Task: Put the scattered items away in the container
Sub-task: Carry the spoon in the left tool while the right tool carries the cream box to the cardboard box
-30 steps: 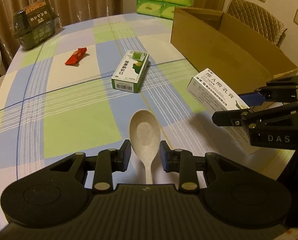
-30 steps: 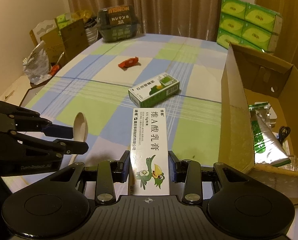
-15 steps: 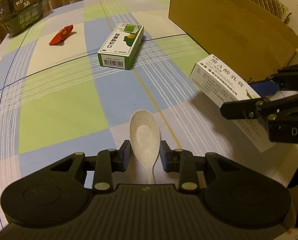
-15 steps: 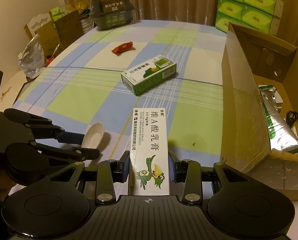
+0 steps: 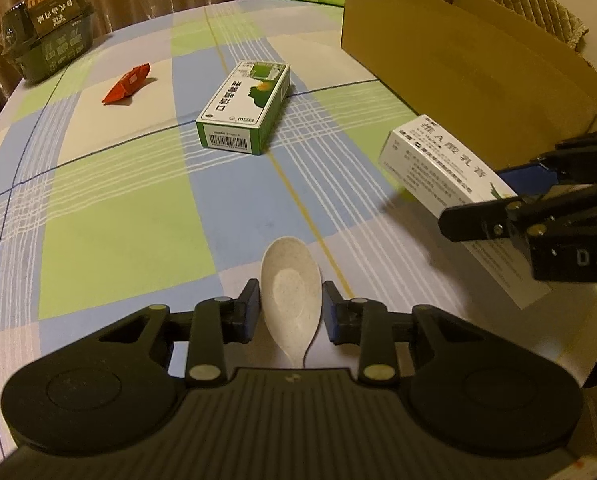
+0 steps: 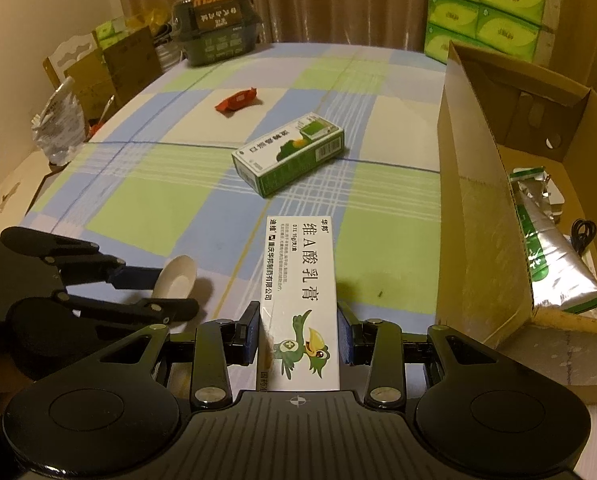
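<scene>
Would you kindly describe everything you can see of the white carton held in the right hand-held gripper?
The white carton is a long, slim cardboard box printed with black Chinese characters and a green cartoon bird near its gripped end. The right hand-held gripper clamps its two long sides. It is lifted off the checked tablecloth, pointing forward, just left of the cardboard box.

The left tongs [image 5: 290, 312] clamp a pale spoon [image 5: 291, 300] above the checked worktop [image 5: 118, 220]. At right, the right tongs [image 5: 510, 200] seem to grip a white box [image 5: 438, 164] beside the cardboard box [image 5: 478, 64].
</scene>
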Available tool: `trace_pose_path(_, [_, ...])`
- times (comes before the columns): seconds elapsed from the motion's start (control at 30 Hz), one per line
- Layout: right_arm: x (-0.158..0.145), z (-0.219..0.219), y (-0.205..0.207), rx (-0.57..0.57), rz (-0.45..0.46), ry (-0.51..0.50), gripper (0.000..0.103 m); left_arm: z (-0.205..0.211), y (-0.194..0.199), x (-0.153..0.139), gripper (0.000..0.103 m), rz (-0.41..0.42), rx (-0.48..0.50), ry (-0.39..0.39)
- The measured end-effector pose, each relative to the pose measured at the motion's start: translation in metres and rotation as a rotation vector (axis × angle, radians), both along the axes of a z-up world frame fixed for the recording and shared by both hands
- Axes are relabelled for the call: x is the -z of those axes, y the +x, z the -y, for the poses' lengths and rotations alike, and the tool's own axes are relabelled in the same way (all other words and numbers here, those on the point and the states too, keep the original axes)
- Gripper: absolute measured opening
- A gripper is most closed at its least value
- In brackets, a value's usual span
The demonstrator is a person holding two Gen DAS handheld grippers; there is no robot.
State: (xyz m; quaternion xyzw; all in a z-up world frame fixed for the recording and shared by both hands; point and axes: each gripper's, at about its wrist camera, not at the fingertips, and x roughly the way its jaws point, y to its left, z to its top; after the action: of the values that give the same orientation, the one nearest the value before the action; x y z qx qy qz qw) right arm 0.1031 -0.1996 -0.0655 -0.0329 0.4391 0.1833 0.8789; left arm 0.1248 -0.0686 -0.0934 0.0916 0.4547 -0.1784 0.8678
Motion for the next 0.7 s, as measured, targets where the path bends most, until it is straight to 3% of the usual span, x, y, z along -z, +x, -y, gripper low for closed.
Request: trace_pose_path(0.7, [-0.054, 0.000, -0.027, 0.013, 0.132, 0.027, 0.035, -0.001, -0.025, -0.071, 0.027, 0.115, -0.005, -0.041])
